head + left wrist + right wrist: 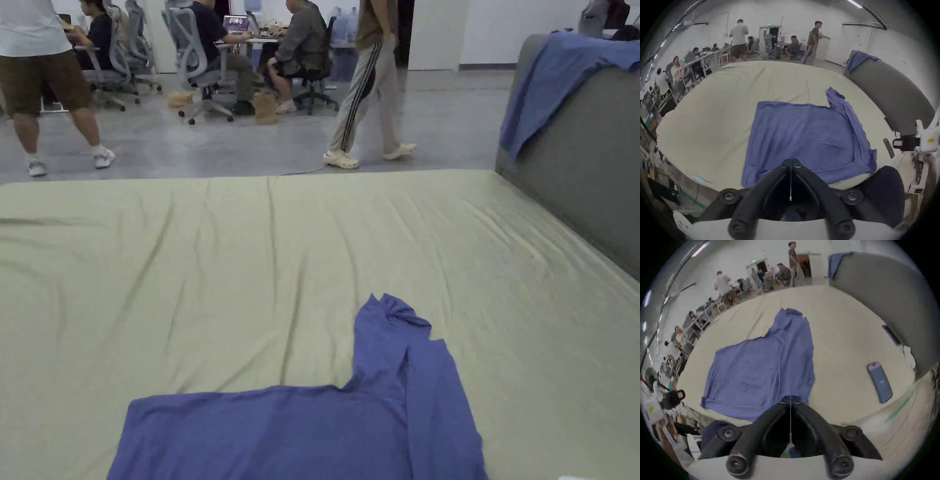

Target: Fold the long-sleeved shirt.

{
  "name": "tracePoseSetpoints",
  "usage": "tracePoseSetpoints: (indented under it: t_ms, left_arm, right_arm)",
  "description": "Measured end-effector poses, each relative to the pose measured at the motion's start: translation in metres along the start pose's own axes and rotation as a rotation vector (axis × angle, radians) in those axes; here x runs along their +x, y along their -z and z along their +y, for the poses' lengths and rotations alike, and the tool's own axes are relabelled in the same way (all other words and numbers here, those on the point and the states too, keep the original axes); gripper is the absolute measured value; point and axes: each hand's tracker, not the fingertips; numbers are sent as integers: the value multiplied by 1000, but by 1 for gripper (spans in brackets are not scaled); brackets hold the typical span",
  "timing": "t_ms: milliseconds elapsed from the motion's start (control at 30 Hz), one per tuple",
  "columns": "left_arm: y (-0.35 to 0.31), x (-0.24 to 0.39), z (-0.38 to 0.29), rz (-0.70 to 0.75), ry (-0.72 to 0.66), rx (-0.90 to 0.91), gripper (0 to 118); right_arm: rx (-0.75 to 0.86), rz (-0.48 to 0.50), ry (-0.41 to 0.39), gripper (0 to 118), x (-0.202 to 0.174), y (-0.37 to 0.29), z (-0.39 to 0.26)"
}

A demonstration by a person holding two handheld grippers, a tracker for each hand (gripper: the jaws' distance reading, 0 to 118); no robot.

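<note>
- grey concrete floor (250, 144) runs back to white walls (519, 25), with a dark doorway (774, 34) at the far end
- people sit in grey office chairs (200, 69) around a desk (262, 42); two more are on their feet
- pale green bed sheet (250, 250) is creased (long folds running front to back)
- grey headboard (581, 162) has a blue cloth (550, 81) draped over it
- strip lights (854, 3) overhead

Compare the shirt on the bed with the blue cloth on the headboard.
The shirt lies spread flat on the bed; the cloth hangs draped over the grey headboard. The shirt looks a stronger violet-blue; the cloth paler. The shirt has one sleeve pointing away along the sheet; the cloth's shape cannot be told. Both are plain blue fabric.
</note>
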Motion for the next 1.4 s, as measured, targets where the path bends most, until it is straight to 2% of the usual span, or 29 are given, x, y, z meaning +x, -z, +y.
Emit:
tracePoseSetpoints:
  t_ms: [67, 133, 167, 200, 233, 267, 300, 333, 367, 400, 467, 533, 567, 600, 667, 733, 767, 833, 867, 900, 933, 1000, 1067, 1133, 1167, 1267, 1333, 1400]
  left_arm:
    - [3, -2, 10, -64, -88, 7, 0]
    - [11, -9, 25, -61, -104, 27, 0]
    - [14, -10, 31, -45, -105, 38, 0]
    - [17, -12, 39, -21, -101, 56, 0]
    - [21, -15, 46, -2, -97, 70, 0]
    - [26, -18, 53, 7, -95, 80, 0]
    - [29, -20, 60, 15, -96, 90, 0]
    - [32, -22, 66, 22, -103, 97, 0]
    - [34, -25, 72, 27, -111, 105, 0]
    - [40, -25, 77, 32, -117, 117, 0]
    - [46, -29, 85, 46, -119, 131, 0]
    - [56, -36, 89, 59, -123, 138, 0]
    - [60, -38, 92, 63, -123, 137, 0]
    - [64, -40, 92, 66, -123, 134, 0]
    - [71, -43, 91, 68, -123, 128, 0]
    - [77, -48, 89, 49, -140, 110, 0]
    - [79, -49, 87, 38, -149, 102, 0]
    - [82, -50, 80, 31, -151, 86, 0]
    - [82, -49, 78, 26, -148, 82, 0]
    - [81, -47, 77, 25, -147, 82, 0]
    - [80, -43, 76, 21, -149, 81, 0]
    - [72, -39, 75, 1, -161, 91, 0]
    - [61, -36, 72, -11, -165, 109, 0]
    - [49, -32, 71, -17, -154, 134, 0]
    - [45, -30, 70, -17, -150, 142, 0]
    - [33, -26, 65, -26, -152, 149, 0]
    - [29, -22, 60, -37, -157, 143, 0]
    - [28, -19, 55, -38, -160, 130, 0]
  right_arm:
    - [-4, 69, -3, 0, 3, 17, 19]
    - [22, 85, -41, 0, -9, 34, 60]
    - [41, 84, -67, 14, -12, 44, 85]
    - [69, 79, -98, 47, -16, 58, 118]
    - [92, 62, -116, 103, -33, 75, 154]
    - [111, 47, -125, 118, -36, 97, 187]
    - [218, 33, -132, 117, -35, 112, 219]
    - [196, 12, -101, 118, -37, 139, 253]
    - [159, -9, -91, 118, -66, 168, 294]
    - [105, -36, -59, 118, -70, 201, 332]
    - [22, -58, -56, 118, -72, 260, 383]
    - [-103, -145, 6, 117, -61, 315, 412]
    - [-136, -174, 65, 117, -55, 334, 418]
    - [-167, -172, 111, 116, -48, 351, 421]
    - [-209, -184, 170, 99, -36, 373, 415]
    - [-203, -183, 167, 69, -27, 380, 409]
    - [-207, -131, 170, 68, -22, 388, 416]
    - [-218, -147, 144, 64, -21, 382, 423]
    - [-214, -119, 113, 53, -22, 375, 429]
    - [-180, -133, 83, 24, -36, 364, 424]
    - [-137, -161, 62, 0, -42, 349, 427]
    - [-99, -104, -28, 0, -54, 317, 430]
    - [-15, -95, -58, 0, -77, 261, 405]
    - [28, -30, -112, 0, -86, 210, 380]
    - [29, -28, -157, 0, -85, 193, 384]
    - [57, -85, -303, 0, -89, 142, 328]
    - [15, -93, -322, 0, -81, 130, 289]
    - [-88, -106, -296, 0, -73, 134, 242]
